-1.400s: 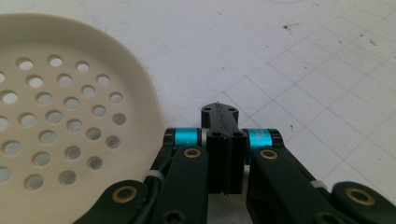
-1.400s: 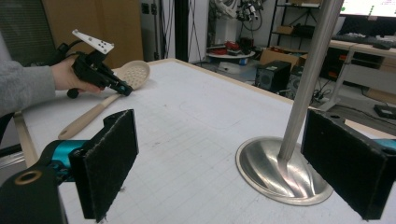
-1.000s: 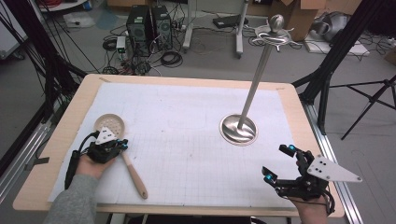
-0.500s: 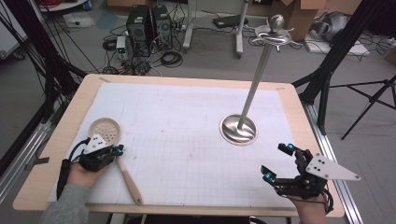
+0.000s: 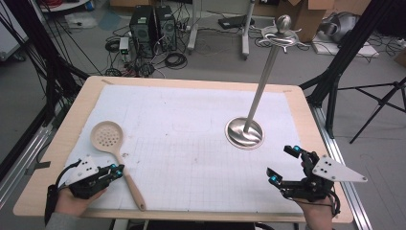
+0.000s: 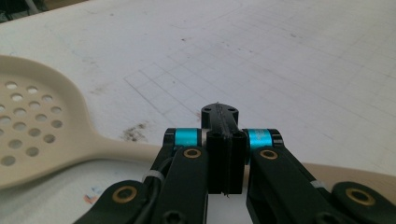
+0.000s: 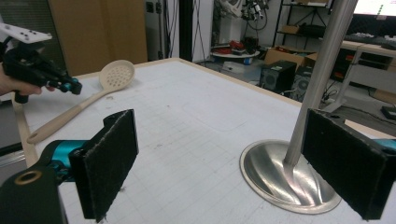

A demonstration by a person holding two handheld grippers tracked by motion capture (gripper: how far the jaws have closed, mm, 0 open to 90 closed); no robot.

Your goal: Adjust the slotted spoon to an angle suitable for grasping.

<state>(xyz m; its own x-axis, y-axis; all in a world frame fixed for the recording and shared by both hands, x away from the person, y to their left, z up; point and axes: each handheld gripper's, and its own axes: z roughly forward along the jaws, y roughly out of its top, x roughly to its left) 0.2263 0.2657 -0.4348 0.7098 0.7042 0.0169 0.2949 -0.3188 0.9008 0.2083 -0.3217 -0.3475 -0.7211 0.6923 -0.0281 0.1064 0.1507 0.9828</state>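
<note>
At the table's near left corner the left gripper (image 5: 115, 170) sits low over the mat (image 5: 191, 129), its jaws pressed together on nothing (the left gripper view shows the pads meeting with no gap). Its tips are just beside the handle of the spoon (image 5: 115, 148), which lies flat with its perforated bowl toward the far left and its handle running to the near edge; no jaw touches it. A second ago the gripper was over the handle near the bowl and the spoon lay slightly differently, so it appears to have let go and backed off toward the person.

Right of centre stands the stand (image 5: 245, 132), a steel disc base with a pole rising to a hooked top, probably a hanger for utensils.

At the near right the right gripper (image 5: 285, 163) hovers with jaws wide apart, aimed toward the stand, and it has barely moved.
</note>
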